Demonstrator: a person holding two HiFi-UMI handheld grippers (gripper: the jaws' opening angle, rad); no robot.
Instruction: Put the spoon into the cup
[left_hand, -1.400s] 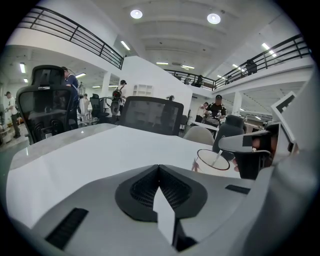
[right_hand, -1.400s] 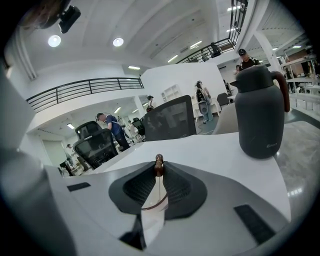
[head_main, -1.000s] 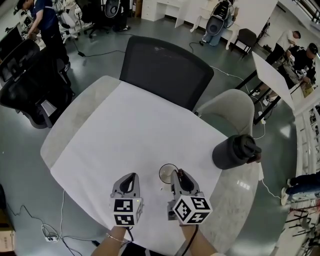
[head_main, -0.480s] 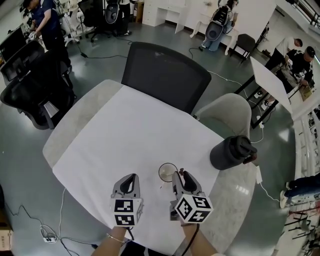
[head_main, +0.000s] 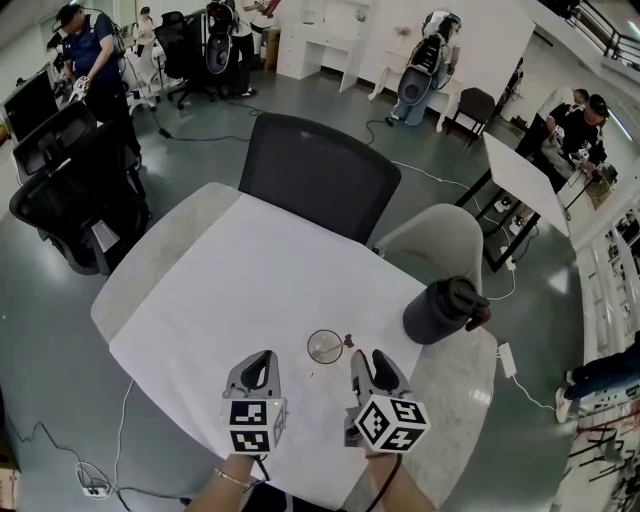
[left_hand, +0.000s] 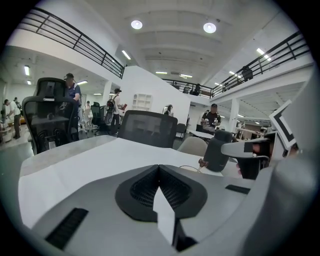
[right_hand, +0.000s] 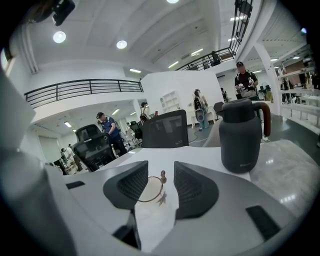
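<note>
A clear glass cup (head_main: 325, 346) stands on the white table (head_main: 230, 270) just beyond both grippers. The spoon (head_main: 347, 340) rests in it, its handle end sticking up over the right rim. In the right gripper view the cup (right_hand: 146, 189) and the spoon's knobbed tip (right_hand: 163, 175) show through the gap between the jaws, a short way ahead and untouched. My right gripper (head_main: 365, 362) is open and holds nothing. My left gripper (head_main: 258, 366) is shut and empty, left of the cup; its pads meet in the left gripper view (left_hand: 159, 172).
A dark insulated jug (head_main: 441, 310) stands to the right on the table's bare grey edge. A black office chair (head_main: 315, 170) and a beige chair (head_main: 440, 240) stand at the far side. People and desks fill the room beyond.
My right gripper has drawn back from the cup toward me and its jaws have parted. The spoon stays in the cup. Both grippers have risen a little.
</note>
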